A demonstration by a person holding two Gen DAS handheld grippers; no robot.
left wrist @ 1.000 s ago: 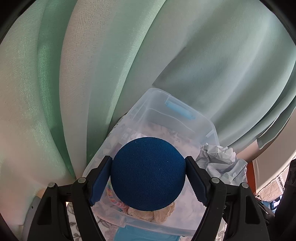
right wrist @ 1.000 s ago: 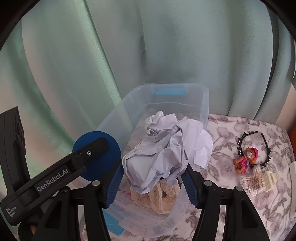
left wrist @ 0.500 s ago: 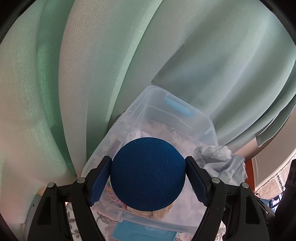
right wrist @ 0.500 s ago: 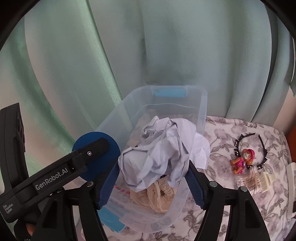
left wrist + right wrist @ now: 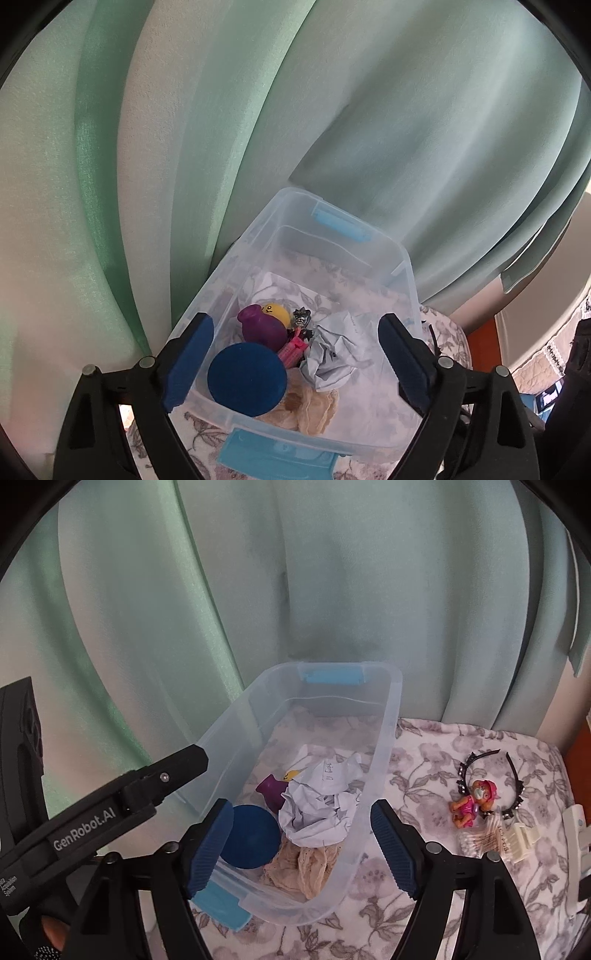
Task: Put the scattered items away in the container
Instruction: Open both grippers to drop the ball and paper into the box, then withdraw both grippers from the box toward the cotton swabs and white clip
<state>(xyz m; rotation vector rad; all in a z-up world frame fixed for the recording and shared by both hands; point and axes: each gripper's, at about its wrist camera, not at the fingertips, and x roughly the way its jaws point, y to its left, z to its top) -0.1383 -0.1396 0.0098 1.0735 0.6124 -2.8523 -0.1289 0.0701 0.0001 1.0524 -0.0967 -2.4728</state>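
Left hand-held gripper (image 5: 295, 354) spread wide, nothing between its blue pads, hanging over the near end of the clear plastic storage bin with light-blue latches (image 5: 402, 258). Right hand-held gripper (image 5: 301, 843) also spread wide and empty, over the bin's near right corner; the left tool's black arm shows at the left of the right wrist view.

Inside the bin, nearest: dark blue foam ball (image 5: 246, 384), below and between the left hand-held gripper's pads, closer to the left pad, not touching either. Against it on the right, a beige lacy cloth (image 5: 314, 408) on the bin floor. Just beyond, a crumpled white paper wad (image 5: 332, 354) with handwriting, lying between the right hand-held gripper's pads in that view, well below them. Next to the paper: pink plastic piece (image 5: 293, 349), purple rounded toy (image 5: 264, 326), yellow smiley ball (image 5: 277, 312) behind it, small dark figure (image 5: 302, 318); exact type unclear.

Outside the bin, on the grey floral blanket (image 5: 417, 746), right of the right hand-held gripper: pack of cotton swabs (image 5: 484, 836), pink toy pup figure (image 5: 472, 801), black studded headband (image 5: 487, 771) around the pup. Farthest: pale green curtain (image 5: 332, 590) behind the bin.
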